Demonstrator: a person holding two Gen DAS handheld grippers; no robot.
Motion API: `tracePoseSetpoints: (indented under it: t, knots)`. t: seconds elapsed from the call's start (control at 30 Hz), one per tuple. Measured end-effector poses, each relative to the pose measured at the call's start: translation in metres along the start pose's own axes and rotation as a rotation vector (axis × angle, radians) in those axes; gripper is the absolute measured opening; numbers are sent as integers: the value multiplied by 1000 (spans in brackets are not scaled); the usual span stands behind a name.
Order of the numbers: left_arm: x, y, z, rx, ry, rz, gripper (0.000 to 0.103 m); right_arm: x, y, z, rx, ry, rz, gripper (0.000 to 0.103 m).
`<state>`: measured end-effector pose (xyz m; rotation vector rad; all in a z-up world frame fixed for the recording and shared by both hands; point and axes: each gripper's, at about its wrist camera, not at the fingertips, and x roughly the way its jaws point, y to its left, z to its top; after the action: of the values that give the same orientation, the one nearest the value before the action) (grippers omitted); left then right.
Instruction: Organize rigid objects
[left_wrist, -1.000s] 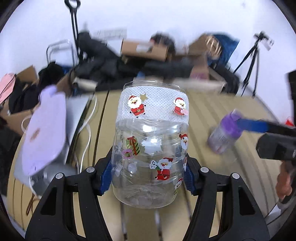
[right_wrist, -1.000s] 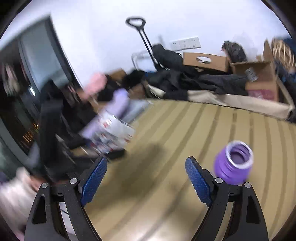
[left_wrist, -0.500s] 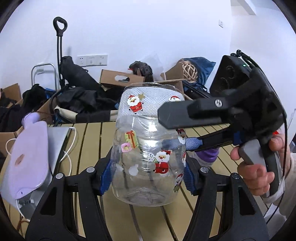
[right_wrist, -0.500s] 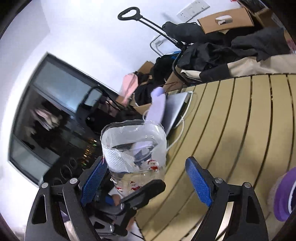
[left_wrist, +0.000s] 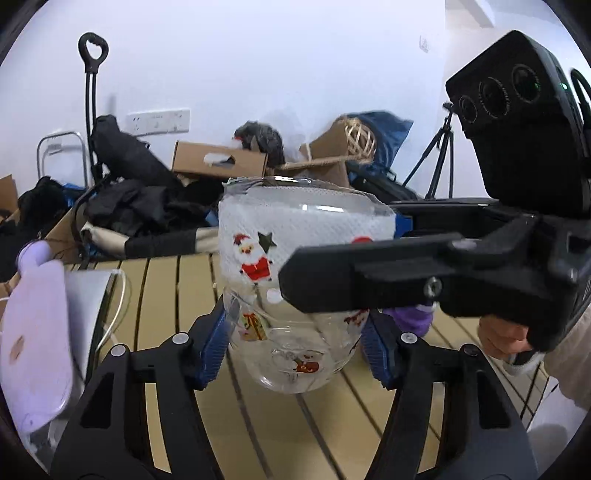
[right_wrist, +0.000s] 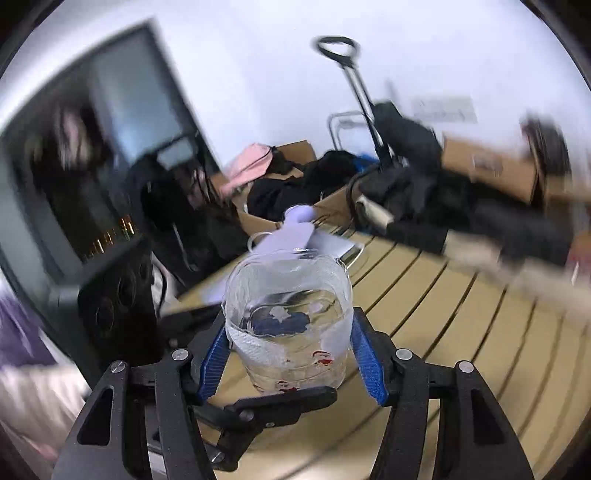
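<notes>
A clear plastic jar (left_wrist: 295, 280) with Santa stickers and a white band near its rim is held above the slatted wooden table. My left gripper (left_wrist: 295, 343) is shut on the jar's lower part. In the right wrist view the same jar (right_wrist: 291, 325) sits between the blue pads of my right gripper (right_wrist: 290, 360), whose jaws stand around its upper part, close to it or just touching. The right gripper's black body (left_wrist: 424, 277) crosses in front of the jar in the left wrist view. A purple-capped bottle (left_wrist: 410, 319) shows partly behind the right gripper.
A lilac flat object (left_wrist: 35, 347) lies on a grey laptop (left_wrist: 86, 295) with a white cable at the table's left. Cardboard boxes (left_wrist: 221, 162), black clothes and a tripod (left_wrist: 436, 155) stand beyond the far edge. A dark window (right_wrist: 74, 184) is at the left.
The right gripper has swung in from the purple bottle to the jar and its jaws have narrowed around the jar's upper part. The left gripper has kept hold of the jar.
</notes>
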<state>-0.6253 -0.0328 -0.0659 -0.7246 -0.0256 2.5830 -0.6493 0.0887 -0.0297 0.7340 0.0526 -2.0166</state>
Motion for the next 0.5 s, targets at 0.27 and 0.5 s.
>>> tracePoseSetpoints:
  t: [0.27,0.5]
  knots:
    - [38,-1,23,11,13,65,59,4,-34,19,-58,-8,-23,68]
    - [49,1,9,-20,37,86,59,25,-56,-5,-23,52,-17,68]
